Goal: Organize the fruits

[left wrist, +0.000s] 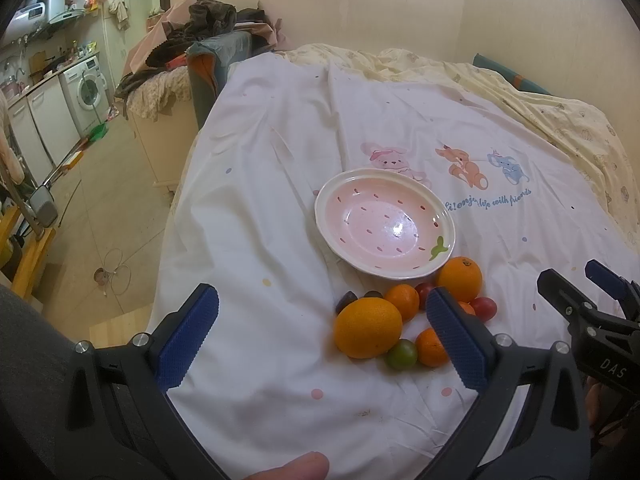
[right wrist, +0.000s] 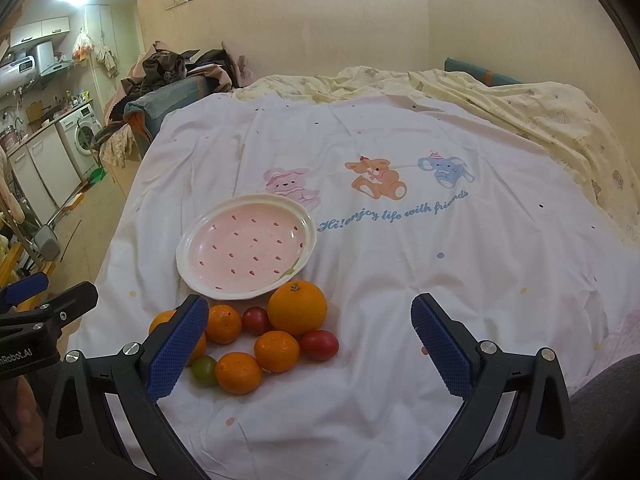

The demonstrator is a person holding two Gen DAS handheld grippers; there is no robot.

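Where a white printed bedsheet (right wrist: 400, 280) covers the bed, a pink strawberry-patterned plate (right wrist: 246, 250) with nothing in it. Just in front of the plate, a tight cluster of fruit: large orange (right wrist: 297, 307) touching the plate's rim, a second large orange (left wrist: 368, 328) half hidden behind a blue pad in the right wrist view, smaller mandarins (right wrist: 277, 351), red tomatoes (right wrist: 319, 345), one green tomato (right wrist: 204, 371). Two dark small fruits (left wrist: 346, 301) behind the oranges, too obscured to name.

Left gripper (left wrist: 318, 340) spread wide, nothing grasped, right pad overlapping some fruit in view. Right gripper (right wrist: 308, 344) likewise released, poised over the cluster, apart from it. Fingertip (left wrist: 292, 468) cut off at the bottom edge. Grey sleeve (right wrist: 608, 400) partly visible. Kitchen with washing machine (left wrist: 90, 92) far left, blurred.
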